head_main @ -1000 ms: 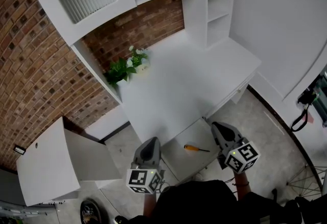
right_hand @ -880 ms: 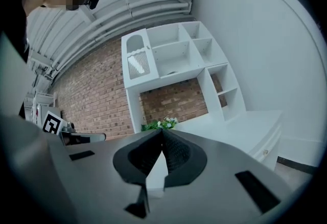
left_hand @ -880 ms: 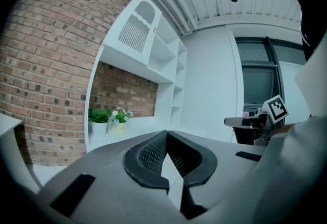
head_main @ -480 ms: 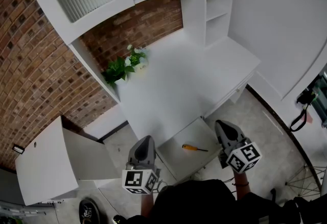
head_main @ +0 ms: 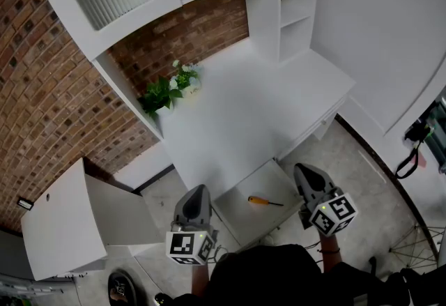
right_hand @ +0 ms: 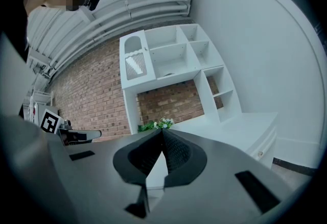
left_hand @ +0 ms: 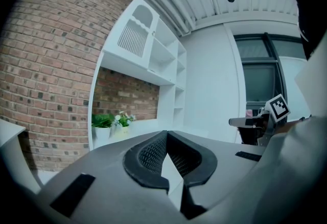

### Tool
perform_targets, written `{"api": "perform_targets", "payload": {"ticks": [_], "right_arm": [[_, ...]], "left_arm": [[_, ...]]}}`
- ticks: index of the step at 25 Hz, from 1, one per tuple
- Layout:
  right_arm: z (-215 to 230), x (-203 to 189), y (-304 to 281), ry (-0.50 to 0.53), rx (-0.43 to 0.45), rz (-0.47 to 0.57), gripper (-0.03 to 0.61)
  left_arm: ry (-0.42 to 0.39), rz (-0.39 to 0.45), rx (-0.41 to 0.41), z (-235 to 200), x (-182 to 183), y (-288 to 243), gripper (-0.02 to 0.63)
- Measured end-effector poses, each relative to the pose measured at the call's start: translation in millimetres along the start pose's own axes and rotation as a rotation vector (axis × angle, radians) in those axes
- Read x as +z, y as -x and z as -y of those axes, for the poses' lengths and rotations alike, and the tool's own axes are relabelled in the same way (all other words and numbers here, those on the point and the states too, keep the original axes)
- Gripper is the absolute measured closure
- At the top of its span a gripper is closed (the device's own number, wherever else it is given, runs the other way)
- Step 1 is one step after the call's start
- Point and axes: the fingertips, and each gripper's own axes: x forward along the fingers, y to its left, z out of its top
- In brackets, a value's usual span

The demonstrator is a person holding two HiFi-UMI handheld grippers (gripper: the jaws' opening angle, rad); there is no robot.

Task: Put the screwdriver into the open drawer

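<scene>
At six o'clock in the head view, the screwdriver (head_main: 265,202) lies flat in the open drawer (head_main: 240,219), exactly where it lay a second ago. The left gripper (head_main: 198,193) at seven and the right gripper (head_main: 302,172) at five flank it, both clamped tight on nothing, barely drifting. Delivered, by the look of it!
</scene>
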Motion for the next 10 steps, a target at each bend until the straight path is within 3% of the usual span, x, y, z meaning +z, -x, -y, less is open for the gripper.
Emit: {"api": "perform_targets", "payload": {"ticks": [10], "right_arm": [[6.1,-3.2,6.2,-0.002,-0.013,-0.003,0.563]], "left_arm": [[-0.011,-0.007,0.009,0.6,-3.4,3.6,0.604]]}}
